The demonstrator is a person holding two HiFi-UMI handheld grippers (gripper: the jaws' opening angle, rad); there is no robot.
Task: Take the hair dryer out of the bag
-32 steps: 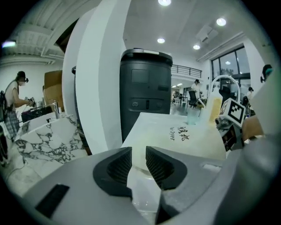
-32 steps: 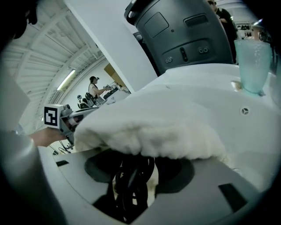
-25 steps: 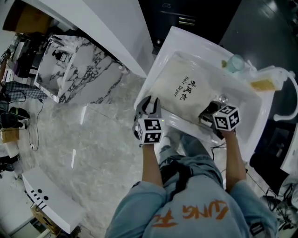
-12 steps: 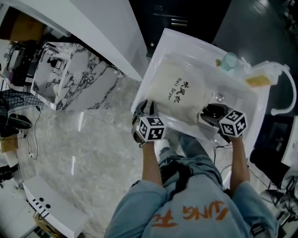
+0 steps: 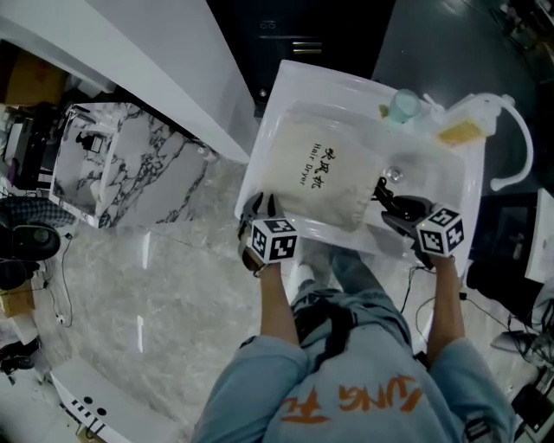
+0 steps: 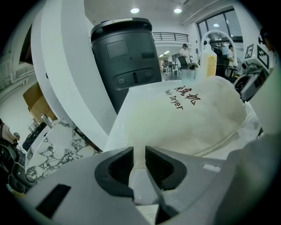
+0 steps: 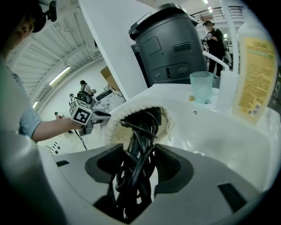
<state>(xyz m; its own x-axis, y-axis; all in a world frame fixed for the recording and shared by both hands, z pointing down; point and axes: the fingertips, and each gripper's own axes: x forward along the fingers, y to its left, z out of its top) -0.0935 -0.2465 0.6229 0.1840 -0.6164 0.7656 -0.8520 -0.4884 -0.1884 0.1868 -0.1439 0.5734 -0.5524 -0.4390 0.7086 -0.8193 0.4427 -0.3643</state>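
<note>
Right gripper view only: right gripper (image 7: 139,150) fingers clamp hair dryer (image 7: 142,121), cord, at bag (image 7: 113,126) mouth. Left gripper (image 6: 139,153) fingers closing, empty.

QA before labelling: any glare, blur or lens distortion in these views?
Head view: dim but sharp, bag print legible, light streaks glaring off the marble floor. Left gripper view: heavy fisheye bend, black corners, ceiling lamps blown out. Right gripper view: same fisheye, bright backdrop, hair dryer cord up close a dark mass with little detail.
</note>
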